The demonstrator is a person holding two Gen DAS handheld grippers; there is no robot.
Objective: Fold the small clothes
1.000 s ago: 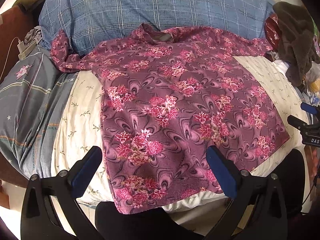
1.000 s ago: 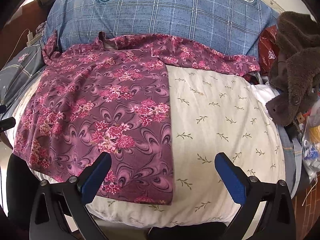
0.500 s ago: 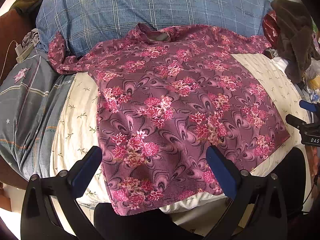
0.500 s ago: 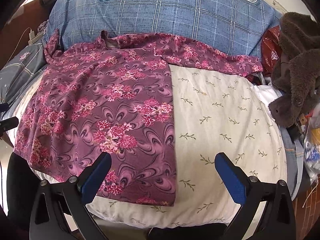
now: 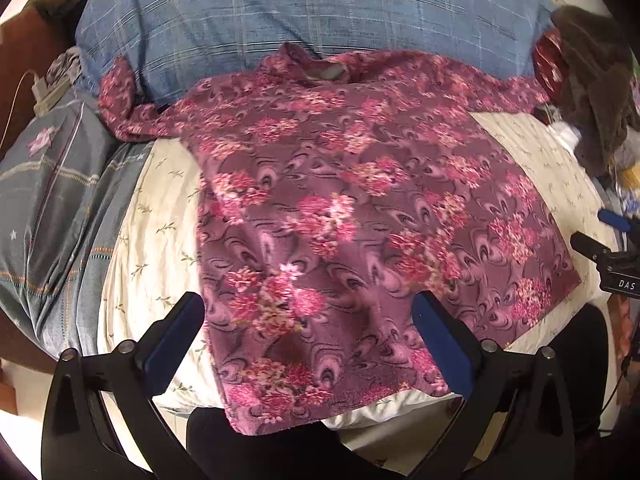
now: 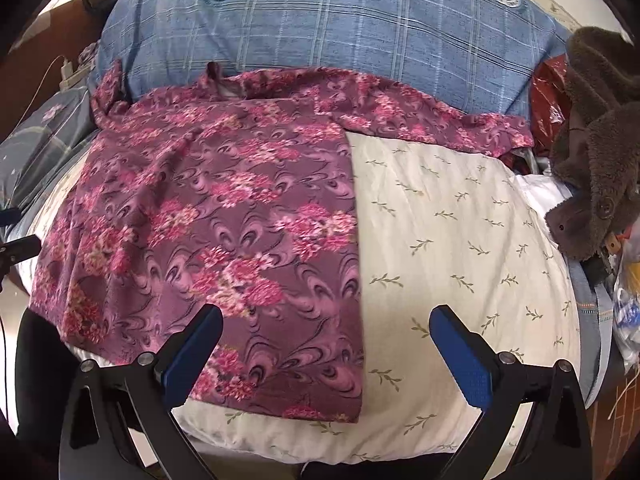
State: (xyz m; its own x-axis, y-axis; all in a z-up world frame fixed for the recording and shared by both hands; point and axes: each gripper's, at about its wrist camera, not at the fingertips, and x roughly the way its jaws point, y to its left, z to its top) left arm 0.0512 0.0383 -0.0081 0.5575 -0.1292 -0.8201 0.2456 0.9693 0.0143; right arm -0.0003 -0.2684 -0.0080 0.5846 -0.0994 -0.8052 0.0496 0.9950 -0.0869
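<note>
A purple flowered shirt (image 5: pixel 340 208) lies spread flat on a cream pillow (image 6: pixel 460 240) printed with small sprigs, its collar toward a blue checked pillow (image 6: pixel 340 24) behind. One sleeve reaches out along the foot of the blue pillow toward a brown plush toy (image 6: pixel 596 152). The left gripper (image 5: pixel 310 334) hangs above the shirt's hem with its jaws spread wide and empty. The right gripper (image 6: pixel 326 340) is likewise wide apart, holding nothing, over the shirt's straight side edge.

Left gripper (image 5: pixel 308 344) black, blue pads (image 5: pixel 440 340) (silver screws), right gripper (image 6: pixel 326 354) alike.
</note>
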